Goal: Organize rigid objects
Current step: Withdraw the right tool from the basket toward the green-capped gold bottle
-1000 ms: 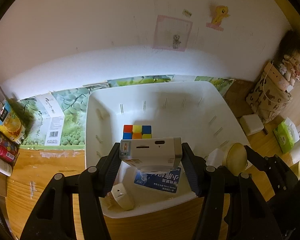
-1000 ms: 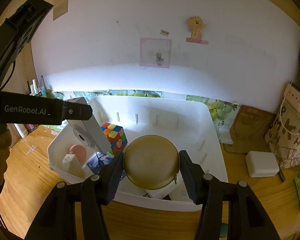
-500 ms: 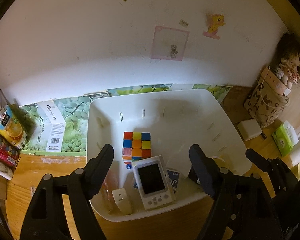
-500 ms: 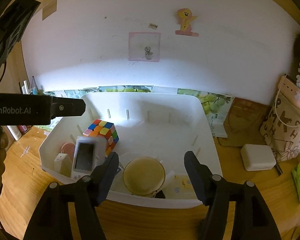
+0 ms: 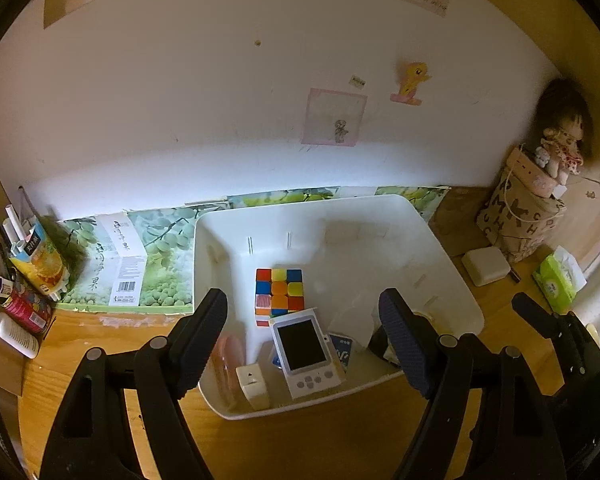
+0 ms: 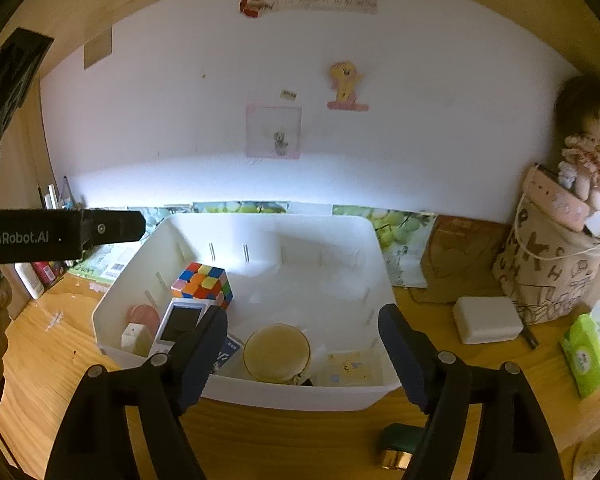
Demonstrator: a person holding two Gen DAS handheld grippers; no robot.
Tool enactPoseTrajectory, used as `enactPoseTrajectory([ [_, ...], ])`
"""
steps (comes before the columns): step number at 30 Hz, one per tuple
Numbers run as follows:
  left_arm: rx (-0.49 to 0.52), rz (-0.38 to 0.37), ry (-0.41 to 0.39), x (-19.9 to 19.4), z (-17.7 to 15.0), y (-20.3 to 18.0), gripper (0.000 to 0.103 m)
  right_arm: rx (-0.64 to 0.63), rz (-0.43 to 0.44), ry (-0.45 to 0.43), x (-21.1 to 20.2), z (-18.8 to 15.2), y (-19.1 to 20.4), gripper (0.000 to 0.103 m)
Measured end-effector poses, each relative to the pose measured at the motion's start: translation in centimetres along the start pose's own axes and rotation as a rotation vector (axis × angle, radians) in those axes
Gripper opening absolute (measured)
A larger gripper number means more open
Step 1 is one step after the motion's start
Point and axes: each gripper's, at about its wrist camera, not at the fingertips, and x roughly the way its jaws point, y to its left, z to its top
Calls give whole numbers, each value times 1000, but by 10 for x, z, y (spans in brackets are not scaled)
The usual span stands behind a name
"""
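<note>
Both grippers, left and right, have fingers spread, holding nothing; the right's were just opening. Console and gold disc lie in the bin, at its near wall.

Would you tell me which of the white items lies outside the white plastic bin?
The white rounded rectangular block on the wooden desk, right of the white plastic bin; the white handheld device and small white cube sit inside.
</note>
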Motion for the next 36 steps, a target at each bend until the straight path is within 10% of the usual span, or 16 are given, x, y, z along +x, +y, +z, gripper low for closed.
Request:
enactPoseTrajectory([
  [15, 28, -45, 2, -33, -32, -5, 81, 25, -57, 4, -44, -25, 7, 79],
  [36, -67, -21, 201, -25, -97, 2, 81, 112, -64, 170, -61, -89, 3, 79],
])
